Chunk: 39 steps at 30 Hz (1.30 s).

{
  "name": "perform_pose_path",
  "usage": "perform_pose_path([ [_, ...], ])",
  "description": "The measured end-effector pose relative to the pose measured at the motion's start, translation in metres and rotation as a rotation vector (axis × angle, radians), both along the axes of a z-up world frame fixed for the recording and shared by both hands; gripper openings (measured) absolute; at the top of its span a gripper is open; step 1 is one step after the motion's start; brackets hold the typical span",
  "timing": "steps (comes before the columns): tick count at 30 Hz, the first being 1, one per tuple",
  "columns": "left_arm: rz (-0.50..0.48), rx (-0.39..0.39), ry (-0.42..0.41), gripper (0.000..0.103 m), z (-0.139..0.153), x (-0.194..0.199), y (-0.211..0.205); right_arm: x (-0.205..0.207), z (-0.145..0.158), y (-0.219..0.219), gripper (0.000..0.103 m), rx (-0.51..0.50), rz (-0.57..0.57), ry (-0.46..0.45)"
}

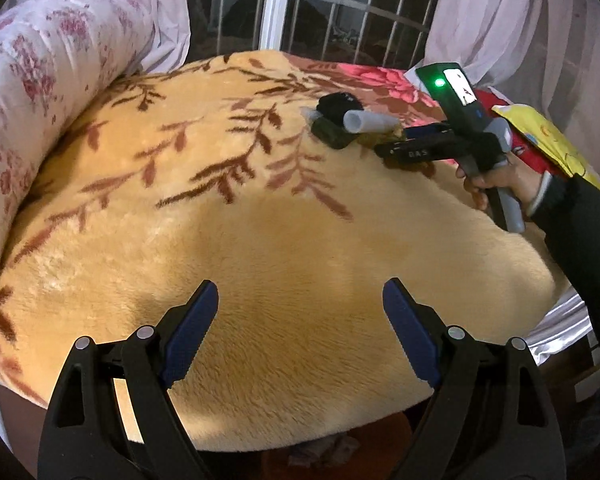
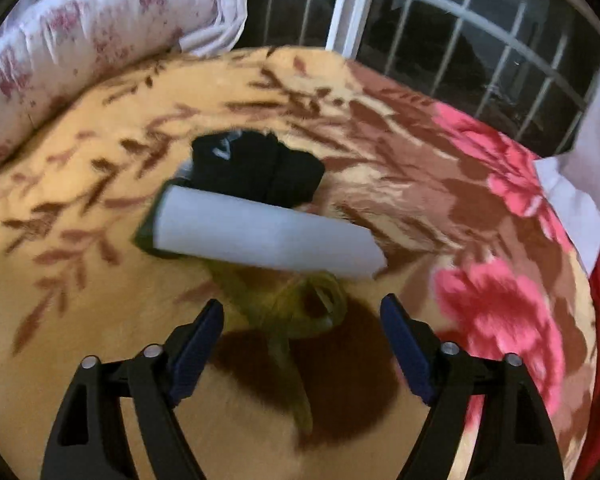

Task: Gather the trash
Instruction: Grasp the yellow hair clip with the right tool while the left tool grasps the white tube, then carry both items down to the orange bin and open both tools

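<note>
1. Covering the bed was a yellow plush blanket (image 1: 284, 240) with brown leaf print; a floral bolster (image 1: 40, 92) lay along its left edge, a barred window (image 1: 320, 4) and pale curtains (image 1: 512, 12) stood behind.
2. Trash sat in one cluster far across the blanket: white tube (image 2: 264, 238) lying over a dark green item (image 1: 332, 132), black cloth (image 2: 260, 170) touching behind, yellowish thin plastic bag (image 2: 300, 312) in front.
3. Right view alone showed the bag, blurred, and the blanket's pink flowers (image 2: 500, 320).
4. Left view alone showed the right hand (image 1: 500, 180) gripping its tool, and a yellow printed item (image 1: 548, 140) beyond.
5. Right gripper (image 2: 302, 316): jaws spread, bag between the tips, contact unclear.
6. Left gripper (image 1: 300, 300): jaws released, over bare blanket, well apart from the cluster
</note>
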State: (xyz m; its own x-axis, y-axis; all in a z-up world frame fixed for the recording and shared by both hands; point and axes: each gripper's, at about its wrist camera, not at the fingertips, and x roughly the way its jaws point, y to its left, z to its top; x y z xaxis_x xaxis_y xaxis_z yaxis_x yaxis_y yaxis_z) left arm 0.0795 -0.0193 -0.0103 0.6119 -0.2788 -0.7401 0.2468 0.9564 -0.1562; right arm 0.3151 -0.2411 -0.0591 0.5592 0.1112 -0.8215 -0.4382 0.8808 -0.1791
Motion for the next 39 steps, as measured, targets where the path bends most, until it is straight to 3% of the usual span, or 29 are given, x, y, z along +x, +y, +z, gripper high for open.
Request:
perform_pose_path([
  [1,0.001,0.001,0.003,0.082,-0.001,0.002,0.0,0.0,-0.002,0.002,0.051,0.003,0.0,0.009],
  [5,-0.011,0.002,0.004,0.082,0.001,0.011,-0.005,-0.016,0.003,0.0,0.049,0.0,-0.035,-0.017],
  [8,-0.065,0.024,-0.028,0.082,0.011,0.024,-0.019,-0.036,0.014,-0.024,0.049,0.104,-0.094,-0.012],
  [11,-0.171,0.088,-0.075,0.082,0.022,0.05,-0.052,-0.068,0.036,-0.062,0.049,0.274,-0.161,-0.039],
  [14,-0.287,0.154,-0.114,0.082,0.029,0.078,-0.093,-0.099,0.053,-0.093,0.049,0.354,-0.224,-0.099],
  [17,-0.332,0.229,-0.14,0.082,0.028,0.11,-0.135,-0.127,0.063,-0.12,0.049,0.399,-0.283,-0.143],
  [27,-0.269,0.209,0.049,0.081,-0.012,0.207,-0.199,-0.178,0.061,-0.171,0.05,0.488,-0.378,-0.195],
  [30,-0.261,0.225,0.096,0.068,-0.029,0.224,-0.213,-0.184,0.057,-0.176,0.05,0.489,-0.39,-0.202],
  [31,-0.249,0.239,0.11,0.059,-0.035,0.229,-0.216,-0.185,0.055,-0.178,0.05,0.494,-0.393,-0.199],
  [32,-0.236,0.253,0.116,0.059,-0.039,0.232,-0.219,-0.186,0.053,-0.18,0.05,0.5,-0.397,-0.195],
  [34,-0.223,0.279,0.085,0.054,-0.041,0.232,-0.223,-0.188,0.049,-0.183,0.05,0.508,-0.41,-0.191],
  [37,-0.244,0.285,0.066,0.026,-0.037,0.227,-0.227,-0.191,0.044,-0.186,0.05,0.53,-0.427,-0.184],
  [39,-0.243,0.275,0.044,0.022,-0.031,0.222,-0.225,-0.193,0.043,-0.183,0.05,0.537,-0.428,-0.182],
])
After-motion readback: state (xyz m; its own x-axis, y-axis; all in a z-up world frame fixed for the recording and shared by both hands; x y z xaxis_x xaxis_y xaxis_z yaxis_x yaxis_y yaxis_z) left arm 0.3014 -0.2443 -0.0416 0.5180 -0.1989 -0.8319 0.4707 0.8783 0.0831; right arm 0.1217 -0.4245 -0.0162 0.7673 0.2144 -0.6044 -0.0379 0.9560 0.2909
